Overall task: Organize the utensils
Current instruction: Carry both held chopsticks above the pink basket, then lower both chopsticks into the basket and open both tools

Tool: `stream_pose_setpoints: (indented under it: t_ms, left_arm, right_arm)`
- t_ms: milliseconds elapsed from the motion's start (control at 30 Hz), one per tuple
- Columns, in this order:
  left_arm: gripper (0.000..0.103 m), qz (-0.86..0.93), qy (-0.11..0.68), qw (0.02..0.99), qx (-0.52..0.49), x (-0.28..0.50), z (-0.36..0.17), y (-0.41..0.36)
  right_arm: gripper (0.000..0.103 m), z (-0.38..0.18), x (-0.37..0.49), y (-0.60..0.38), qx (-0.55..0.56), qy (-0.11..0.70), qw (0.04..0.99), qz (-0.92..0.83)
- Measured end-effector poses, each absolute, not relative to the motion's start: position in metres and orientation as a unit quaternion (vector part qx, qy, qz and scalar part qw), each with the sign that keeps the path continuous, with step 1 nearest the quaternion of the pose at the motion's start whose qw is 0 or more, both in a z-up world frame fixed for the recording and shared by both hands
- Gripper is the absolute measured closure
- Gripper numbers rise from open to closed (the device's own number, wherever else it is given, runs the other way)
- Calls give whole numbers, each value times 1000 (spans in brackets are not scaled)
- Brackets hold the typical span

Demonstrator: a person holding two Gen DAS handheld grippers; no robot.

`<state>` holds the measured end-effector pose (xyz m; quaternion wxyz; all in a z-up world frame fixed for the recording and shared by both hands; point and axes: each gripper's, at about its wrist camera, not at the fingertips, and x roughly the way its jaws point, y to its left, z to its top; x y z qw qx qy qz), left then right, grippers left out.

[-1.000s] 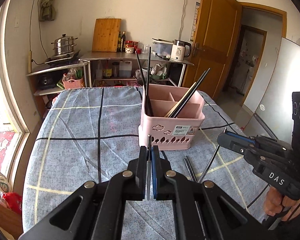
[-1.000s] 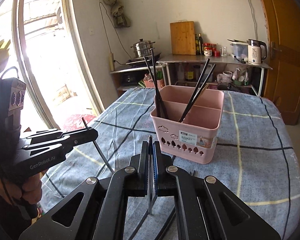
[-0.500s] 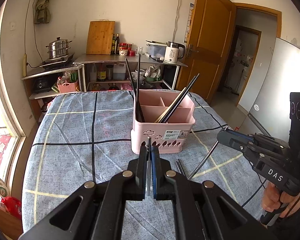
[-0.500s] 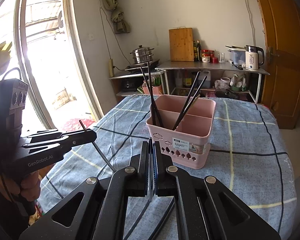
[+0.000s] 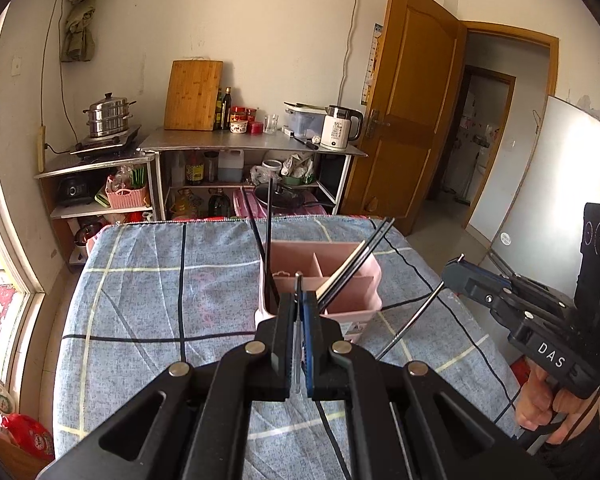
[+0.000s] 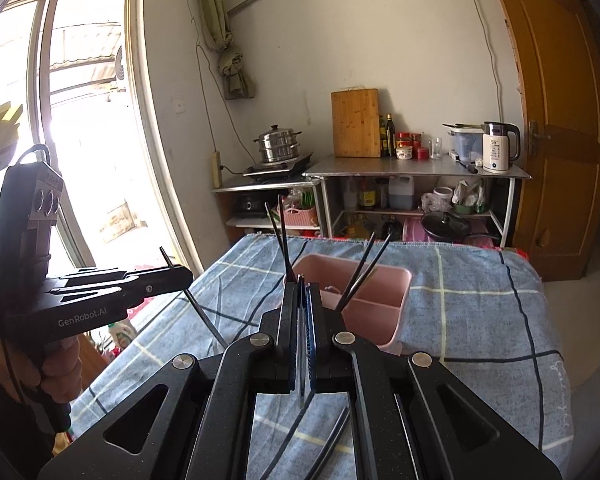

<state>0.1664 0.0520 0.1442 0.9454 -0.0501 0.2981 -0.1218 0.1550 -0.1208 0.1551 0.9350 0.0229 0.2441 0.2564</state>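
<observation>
Left gripper (image 5: 299, 300): fingers together, clamped on 1 thin chopstick (image 5: 297, 344) that stands upright between the pads and pokes out above and below them. In the right wrist view the same stick (image 6: 204, 312) slants down from the left gripper (image 6: 176, 276) toward the cloth.

Right gripper (image 6: 303, 300): fingers together, clamped on another chopstick (image 6: 301, 360), also upright; seen from the left wrist view it is the metal rod (image 5: 412, 320) angled down from the right gripper (image 5: 454, 270).

Pink utensil basket (image 5: 364, 280) sits on the worktop (image 5: 140, 280), which carries a blue checked cloth, just ahead of both grippers. Basket has divided compartments: 2 black chopsticks (image 5: 266, 240) stand in the left one, 2 more (image 5: 364, 252) lean right from another. 2 dark chopsticks (image 6: 332, 436) lie loose on the cloth under the right gripper.
</observation>
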Motion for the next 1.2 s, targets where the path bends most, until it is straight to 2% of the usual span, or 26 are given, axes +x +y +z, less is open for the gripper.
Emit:
stream_pose_setpoints:
  t_ms: [433, 1200]
  left_arm:
    - [98, -108, 264, 957, -57, 224, 178, 53]
    - [97, -113, 353, 926, -68, 272, 91, 47]
  right_arm:
    - [99, 192, 202, -116, 42, 189, 951, 243]
    - [99, 117, 241, -98, 36, 280, 928, 243]
